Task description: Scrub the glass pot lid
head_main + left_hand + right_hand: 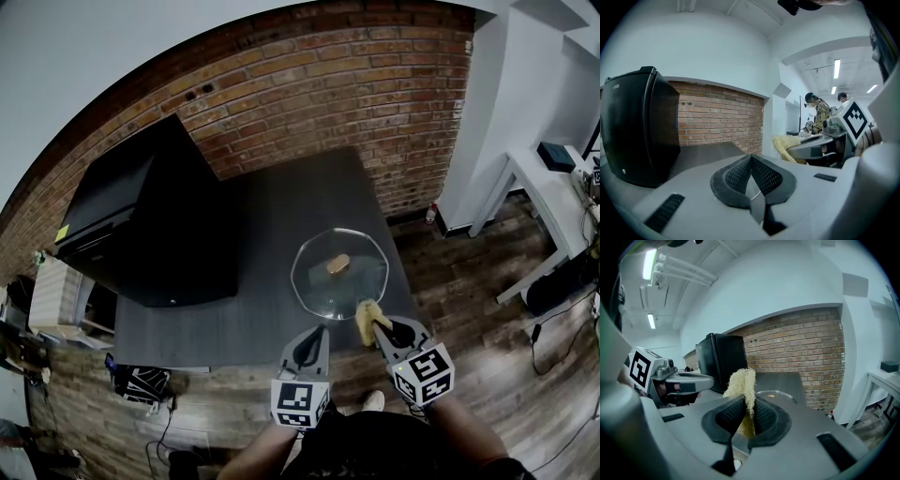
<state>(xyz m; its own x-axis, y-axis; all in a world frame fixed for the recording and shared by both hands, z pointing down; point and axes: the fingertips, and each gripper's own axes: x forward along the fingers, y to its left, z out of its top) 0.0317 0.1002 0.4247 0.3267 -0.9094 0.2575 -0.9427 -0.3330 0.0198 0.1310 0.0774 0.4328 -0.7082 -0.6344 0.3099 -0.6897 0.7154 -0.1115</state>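
Note:
A round glass pot lid with a tan knob lies flat on the dark table, near its front right corner. My right gripper is shut on a pale yellow fibrous scrubber at the lid's near edge. In the right gripper view the scrubber sticks up between the jaws and the lid shows just beyond. My left gripper hovers just in front of the lid, shut with nothing in it. The left gripper view shows its jaws pressed together.
A large black box-like appliance stands on the table's left half. A brick wall runs behind the table. A white desk stands at the right on the wooden floor. Cables and clutter lie at the lower left.

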